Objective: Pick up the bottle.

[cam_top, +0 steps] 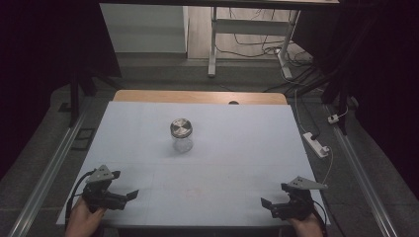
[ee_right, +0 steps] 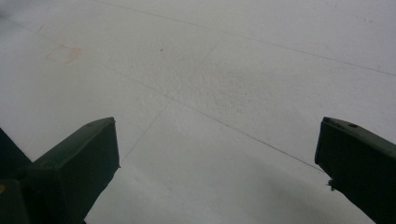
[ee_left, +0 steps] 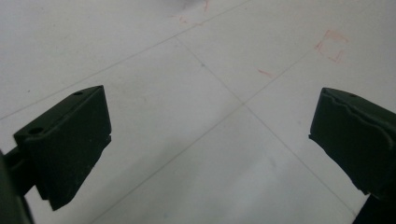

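A: How many jars on the table [cam_top: 237,148]?

B: One jar [cam_top: 182,135], glass with a metal lid, toward twelve o'clock from the centre.

A: And grippers?

B: Two: the left gripper [cam_top: 129,196] at seven o'clock and the right gripper [cam_top: 269,204] at five, each with two black jaws spread wide.

A: Hands?

B: Two, one per gripper.

A: Off the table?

B: One white power strip [cam_top: 316,144] at three o'clock.

Glass jar [cam_top: 182,137] with metal lid mid-table [cam_top: 237,148]; left gripper [cam_top: 129,195] and right gripper [cam_top: 267,203] at near corners, well apart.
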Available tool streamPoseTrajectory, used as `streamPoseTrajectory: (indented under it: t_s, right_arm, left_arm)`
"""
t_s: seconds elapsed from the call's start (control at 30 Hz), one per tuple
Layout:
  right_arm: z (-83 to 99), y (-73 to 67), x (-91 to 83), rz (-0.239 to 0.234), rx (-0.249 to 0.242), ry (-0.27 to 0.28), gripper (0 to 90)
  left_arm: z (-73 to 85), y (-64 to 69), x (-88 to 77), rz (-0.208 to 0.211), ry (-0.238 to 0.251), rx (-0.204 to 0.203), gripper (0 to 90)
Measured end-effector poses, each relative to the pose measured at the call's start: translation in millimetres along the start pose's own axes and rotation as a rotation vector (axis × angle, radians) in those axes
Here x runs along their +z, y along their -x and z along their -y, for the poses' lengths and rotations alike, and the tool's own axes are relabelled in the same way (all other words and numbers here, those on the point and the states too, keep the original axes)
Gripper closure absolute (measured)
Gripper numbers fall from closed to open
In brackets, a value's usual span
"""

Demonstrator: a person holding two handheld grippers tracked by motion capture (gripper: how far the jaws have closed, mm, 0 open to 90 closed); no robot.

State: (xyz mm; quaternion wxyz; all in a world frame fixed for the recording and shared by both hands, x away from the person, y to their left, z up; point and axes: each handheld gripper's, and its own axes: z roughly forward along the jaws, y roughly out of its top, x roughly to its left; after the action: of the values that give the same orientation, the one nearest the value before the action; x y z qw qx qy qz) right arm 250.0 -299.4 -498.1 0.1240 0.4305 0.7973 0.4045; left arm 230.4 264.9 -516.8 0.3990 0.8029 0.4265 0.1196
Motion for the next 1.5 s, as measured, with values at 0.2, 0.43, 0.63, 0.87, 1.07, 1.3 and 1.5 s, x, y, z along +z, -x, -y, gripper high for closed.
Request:
streamPoseTrajectory:
  t_s: [0.2, 0.43, 0.63, 0.87, 1.07, 1.3, 1.5]
  right_arm:
    - [0.0, 0.0, 0.0, 0.000, -0.001, 0.000, 0.0]
    - [0.0, -0.1, 0.0, 0.000, -0.002, 0.000, 0.0]
    - [0.0, 0.0, 0.0, 0.000, -0.001, -0.001, 0.0]
    - [0.0, 0.0, 0.1, 0.000, -0.002, -0.001, 0.0]
    - [0.0, 0.1, 0.0, -0.002, 0.000, 0.000, 0.0]
    - [0.1, 0.9, 0.1, -0.010, 0.003, -0.001, 0.0]
    - [0.0, 1.2, 0.3, -0.015, 0.005, -0.004, 0.0]
  left_arm:
    - [-7.8, -0.2, 7.5, 0.008, 0.011, 0.007, 0.0]
    - [-18.8, -3.8, 17.8, 0.035, 0.012, 0.023, 1.0]
    - [-30.7, -6.6, 28.8, 0.056, 0.006, 0.043, 0.8]
    - [-45.0, -10.3, 42.7, 0.066, 0.024, 0.060, 0.0]
    - [-57.1, -13.3, 53.7, 0.075, 0.039, 0.065, 0.0]
    - [-72.2, -15.4, 67.6, 0.070, 0.044, 0.078, 0.0]
    - [-87.3, -18.5, 81.1, 0.076, 0.035, 0.071, 0.0]
